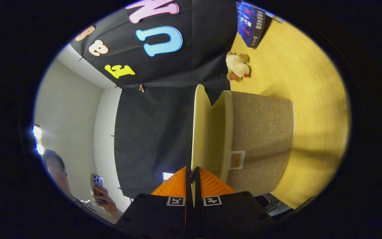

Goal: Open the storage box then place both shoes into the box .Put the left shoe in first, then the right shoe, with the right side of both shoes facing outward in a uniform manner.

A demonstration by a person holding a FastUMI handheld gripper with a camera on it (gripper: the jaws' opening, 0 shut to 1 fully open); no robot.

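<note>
Right now our gripper has its fingers pinched together on the thin edge of the lid, swung away from the storage box on the yellow floor. If our pinch slips, the lid could drop shut.

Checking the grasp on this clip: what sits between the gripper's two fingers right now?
In the gripper view, the thin cream lid of the grey fabric storage box runs edge-on between the gripper fingers, which are closed on it; the lid stands swung away from the box.
</note>
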